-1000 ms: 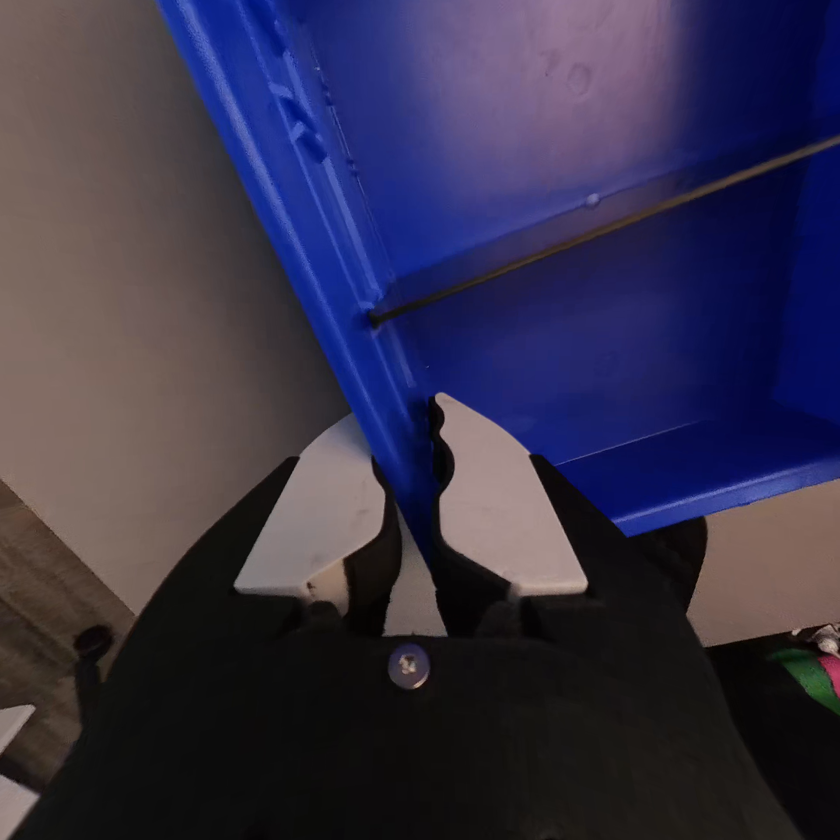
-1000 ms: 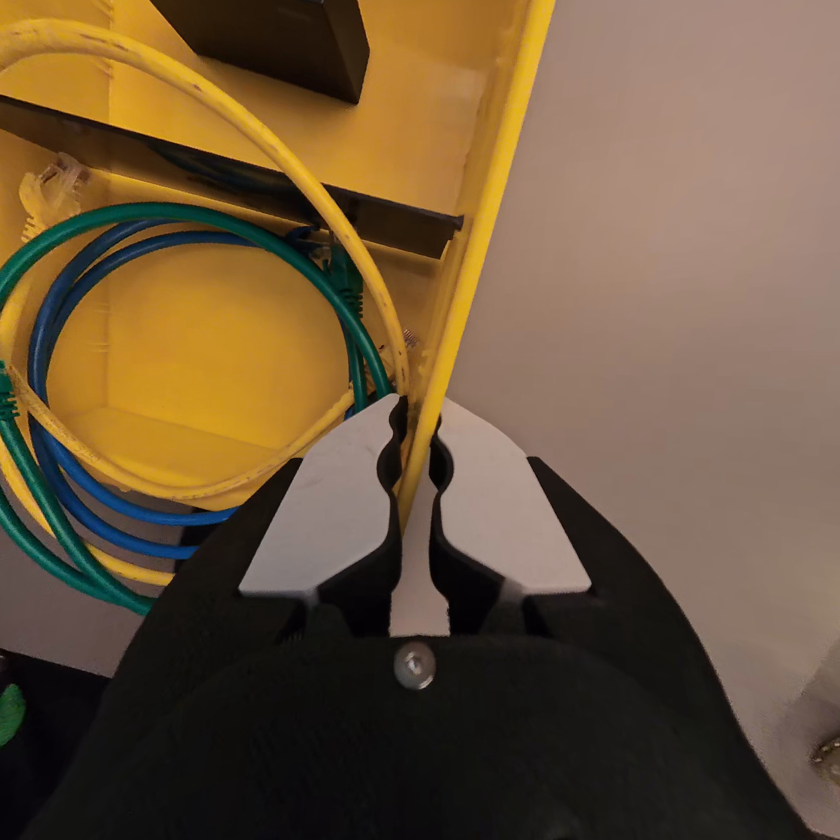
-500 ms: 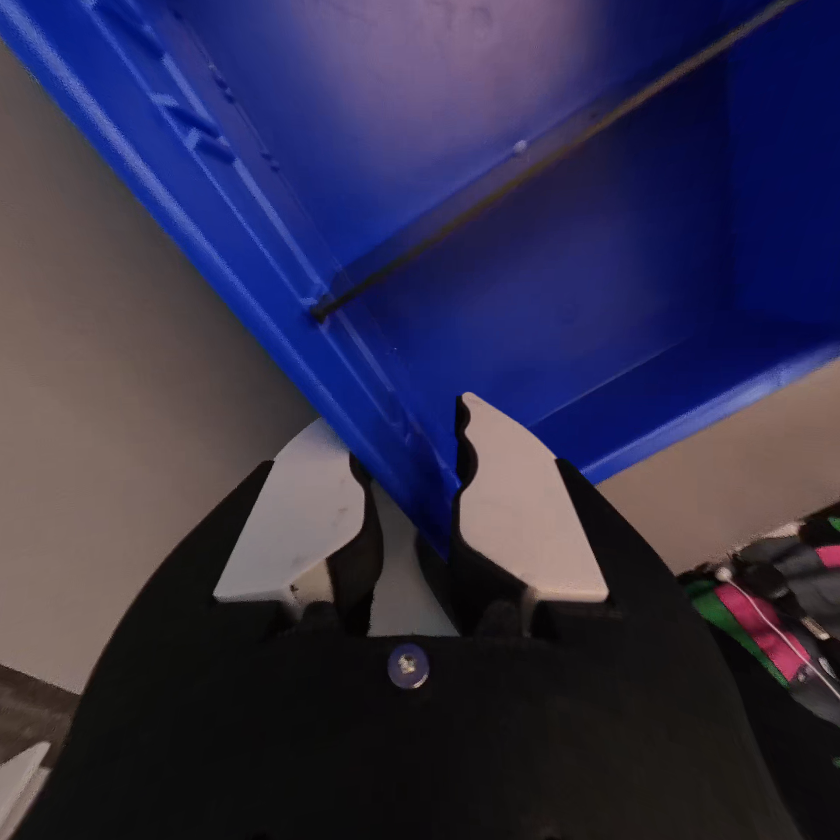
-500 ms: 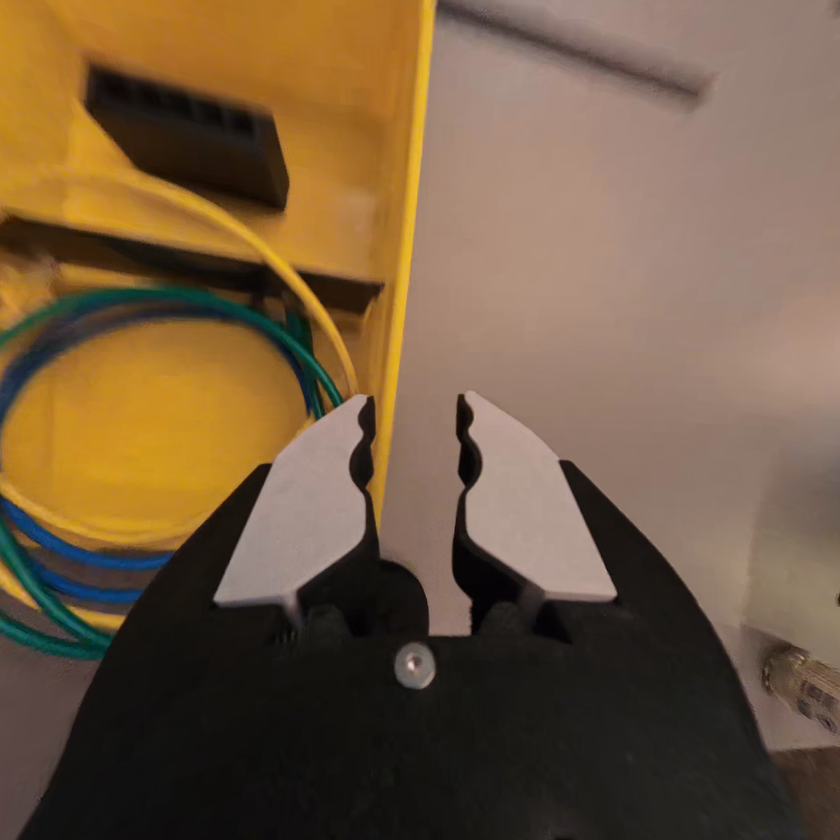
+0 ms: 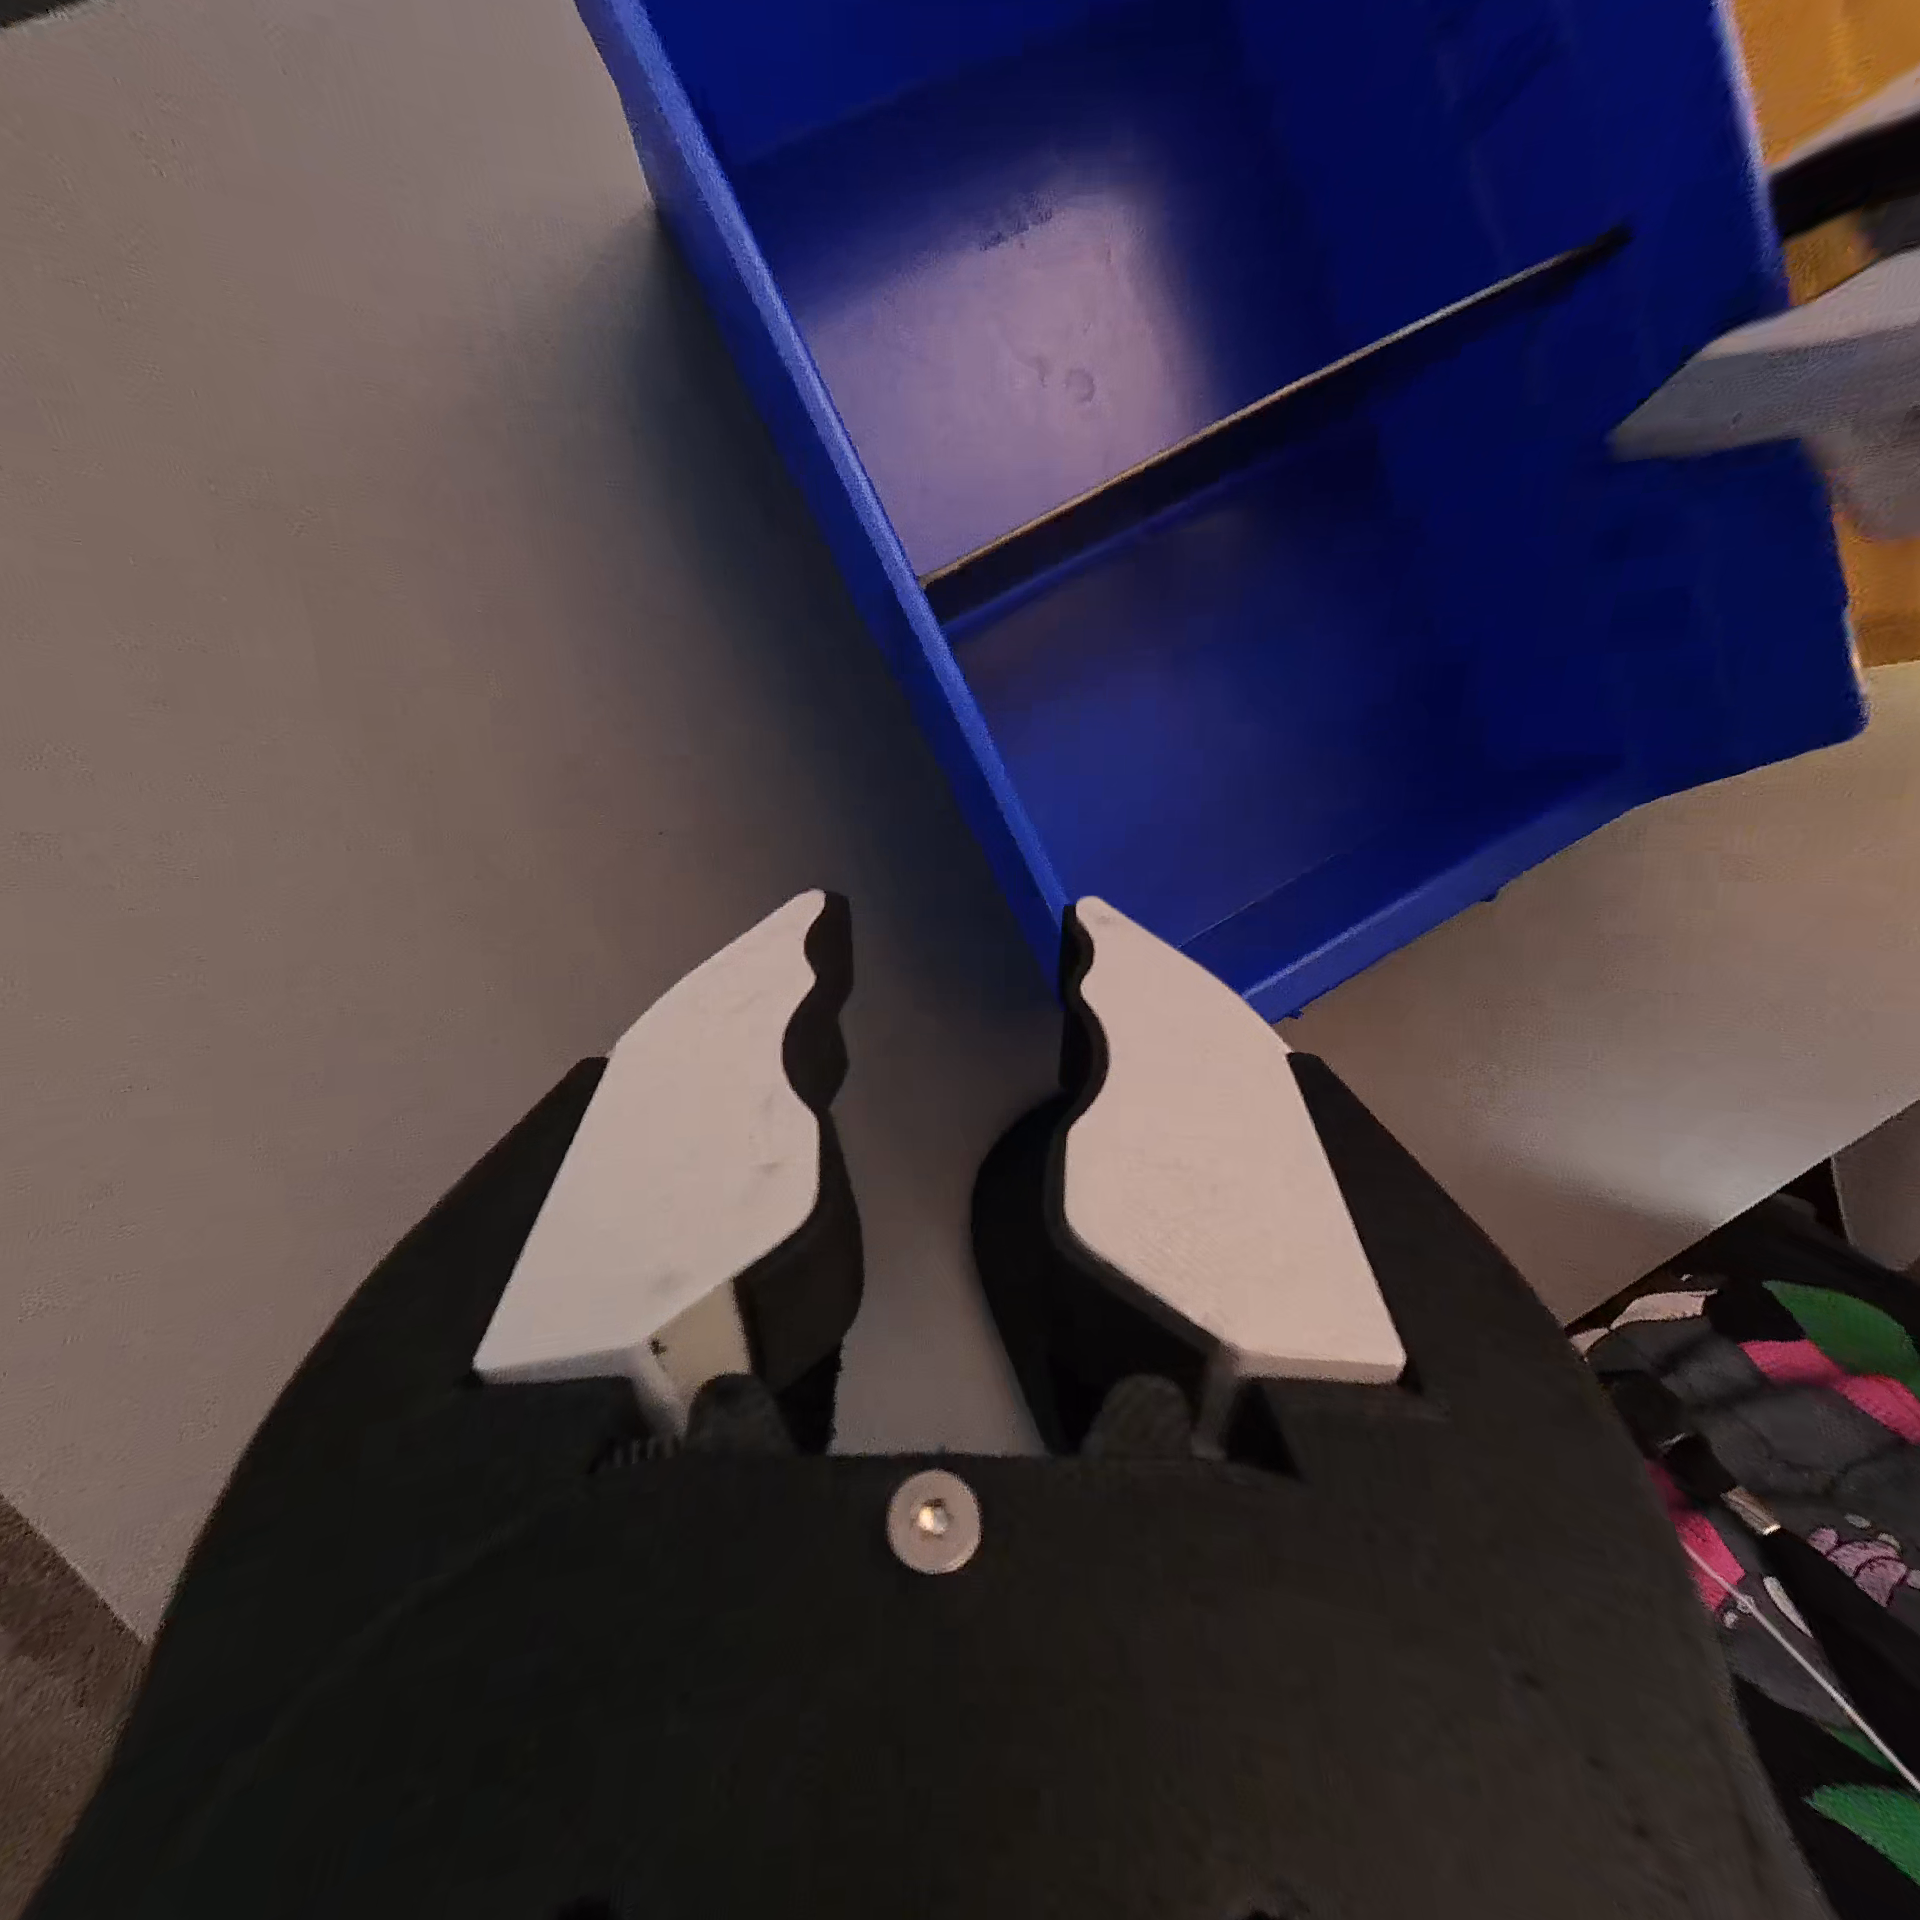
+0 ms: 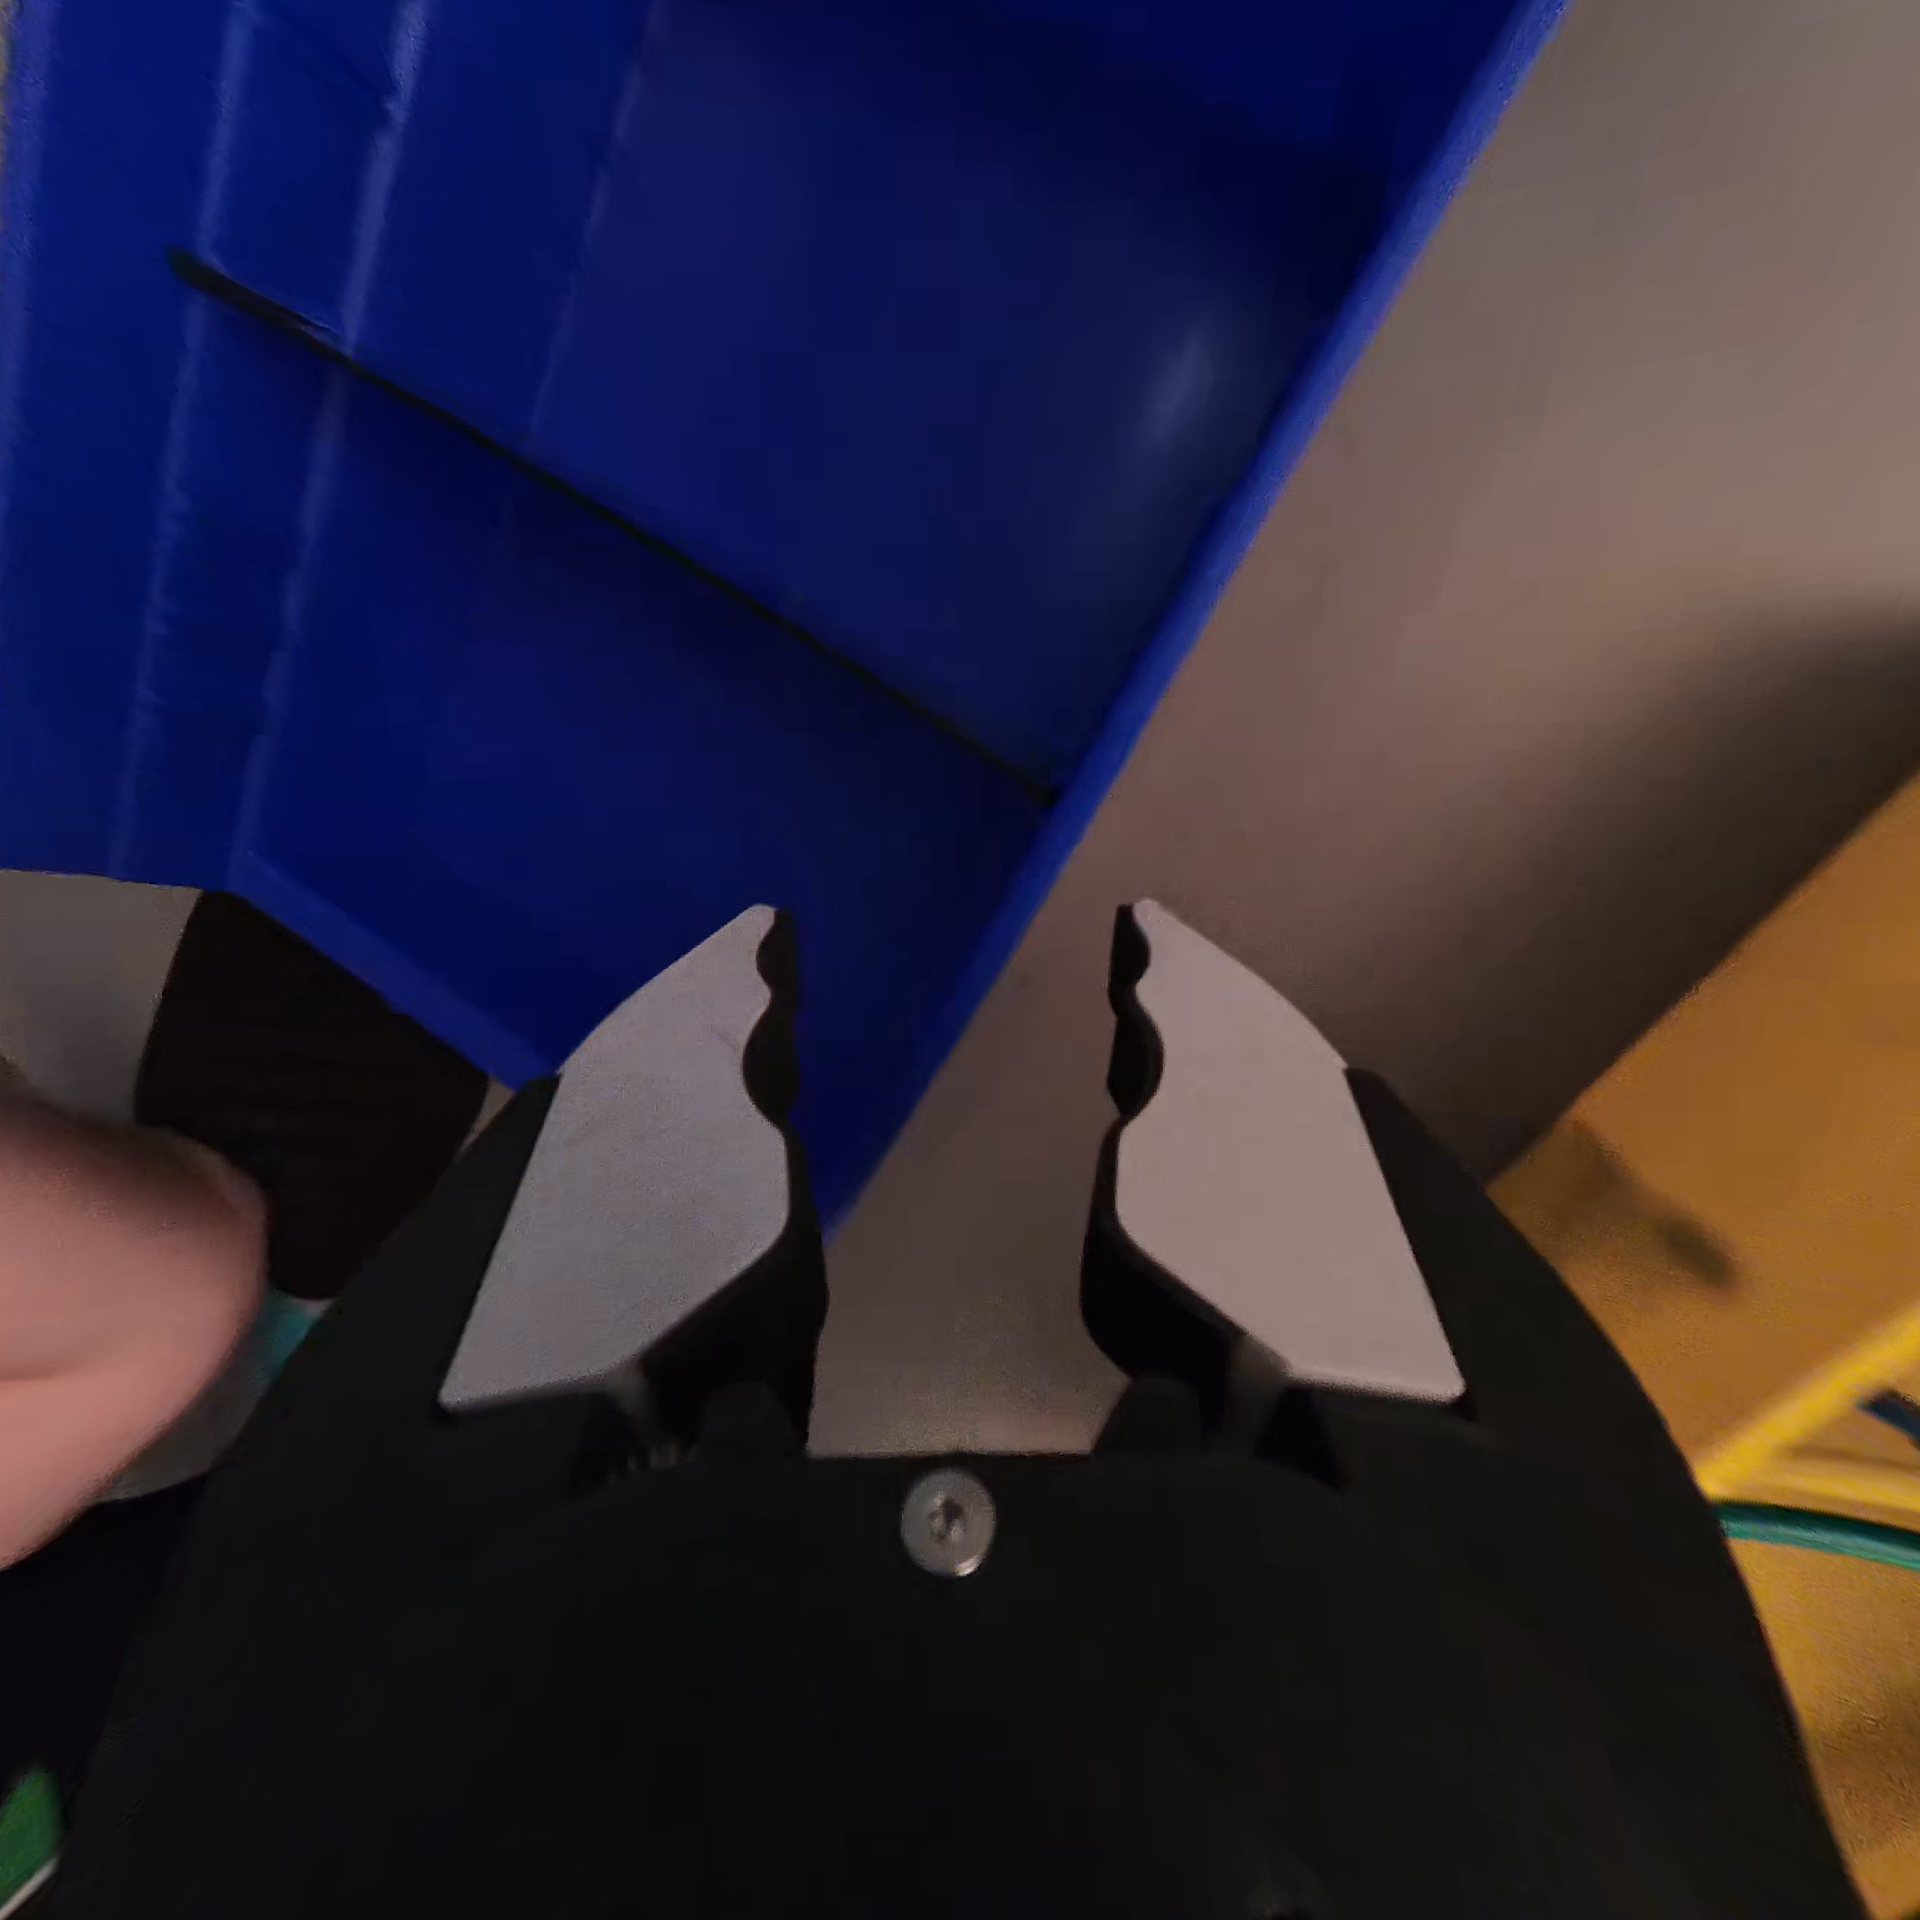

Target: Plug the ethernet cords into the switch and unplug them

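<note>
My left gripper point(image 5: 943, 914) is open and empty, hovering just left of the near corner of a blue bin point(image 5: 1195, 364) with a thin dark divider point(image 5: 1278, 405). My right gripper point(image 6: 945, 920) is open and empty over the right wall of the same blue bin point(image 6: 623, 416). A yellow bin point(image 6: 1714, 1195) shows at the right edge of the right wrist view, with a green cord point(image 6: 1818, 1553) and a yellow cord point(image 6: 1808, 1403) in it. The switch is not in view. The right gripper's fingers point(image 5: 1787, 364) show blurred at the right of the left wrist view.
Both bins stand on a pale grey table point(image 5: 364, 623). A person's thumb point(image 6: 104, 1299) on the black body of the left gripper point(image 6: 301, 1091) shows at the left of the right wrist view. Patterned dark fabric point(image 5: 1787, 1455) lies below the table's edge.
My left gripper has let go of the blue bin's left wall and opened. My right gripper has left the yellow bin's wall, opened and swung left over the blue bin.
</note>
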